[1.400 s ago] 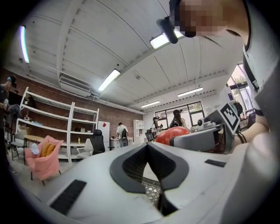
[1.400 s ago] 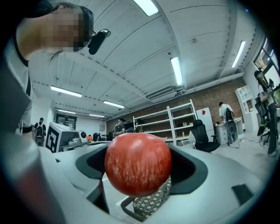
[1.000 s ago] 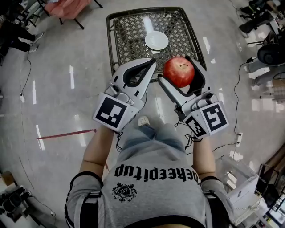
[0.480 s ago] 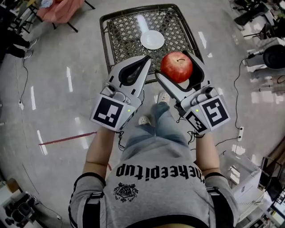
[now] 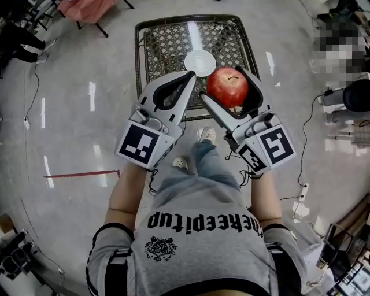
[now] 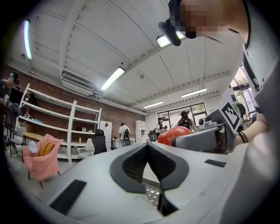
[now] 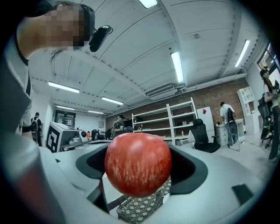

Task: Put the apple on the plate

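Note:
A red apple [image 5: 228, 87] is held in my right gripper [image 5: 225, 84], whose jaws are shut on its two sides. In the right gripper view the apple [image 7: 138, 164] fills the space between the pads. The small white plate [image 5: 199, 60] lies on a dark metal lattice table [image 5: 167, 40], just beyond and left of the apple. My left gripper [image 5: 192, 77] hovers beside it over the table's near edge, shut on nothing. The left gripper view has the closed jaws [image 6: 148, 146] low in the middle and the apple [image 6: 173, 133] to their right.
The table stands on a shiny grey floor with a red tape line [image 5: 81, 173] at the left. A chair with pink cloth [image 5: 87, 8] is at the far left. Cables and dark equipment [image 5: 355, 95] lie to the right. The person's feet [image 5: 205, 134] are below the grippers.
The table and plate have drawn nearer to the grippers as the person stepped forward. The apple stays gripped, and both grippers keep their pose.

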Demonstrator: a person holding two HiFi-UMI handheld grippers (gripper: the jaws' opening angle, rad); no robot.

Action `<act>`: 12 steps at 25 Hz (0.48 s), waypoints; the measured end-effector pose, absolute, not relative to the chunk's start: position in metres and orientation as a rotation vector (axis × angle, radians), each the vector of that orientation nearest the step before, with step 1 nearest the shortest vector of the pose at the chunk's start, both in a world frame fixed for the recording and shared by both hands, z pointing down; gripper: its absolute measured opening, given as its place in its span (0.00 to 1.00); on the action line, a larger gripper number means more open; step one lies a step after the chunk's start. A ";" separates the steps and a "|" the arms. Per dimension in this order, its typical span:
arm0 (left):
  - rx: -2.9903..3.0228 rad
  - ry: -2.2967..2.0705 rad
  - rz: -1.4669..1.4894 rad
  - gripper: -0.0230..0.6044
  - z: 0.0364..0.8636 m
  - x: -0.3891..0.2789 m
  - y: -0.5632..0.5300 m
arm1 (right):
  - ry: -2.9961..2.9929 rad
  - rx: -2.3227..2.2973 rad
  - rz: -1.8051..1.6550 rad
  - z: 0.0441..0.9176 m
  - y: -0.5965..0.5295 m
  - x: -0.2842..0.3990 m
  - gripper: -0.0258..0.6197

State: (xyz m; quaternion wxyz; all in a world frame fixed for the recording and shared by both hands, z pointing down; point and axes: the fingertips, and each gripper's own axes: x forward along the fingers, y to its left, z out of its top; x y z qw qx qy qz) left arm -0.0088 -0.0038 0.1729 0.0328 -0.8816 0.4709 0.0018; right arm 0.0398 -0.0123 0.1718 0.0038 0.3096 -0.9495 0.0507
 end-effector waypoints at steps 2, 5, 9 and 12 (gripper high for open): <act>-2.725 1.482 -0.028 0.07 0.179 -0.008 -0.014 | -2.979 0.943 0.167 0.174 -0.025 0.040 0.71; -2.740 1.540 -0.056 0.07 0.188 -0.011 -0.034 | -2.977 0.897 0.187 0.180 -0.047 0.036 0.71; -2.728 1.593 -0.074 0.07 0.197 -0.011 -0.062 | -2.985 0.846 0.212 0.189 -0.079 0.037 0.71; -2.724 1.639 -0.089 0.07 0.201 -0.011 -0.075 | -2.984 0.810 0.233 0.192 -0.094 0.038 0.71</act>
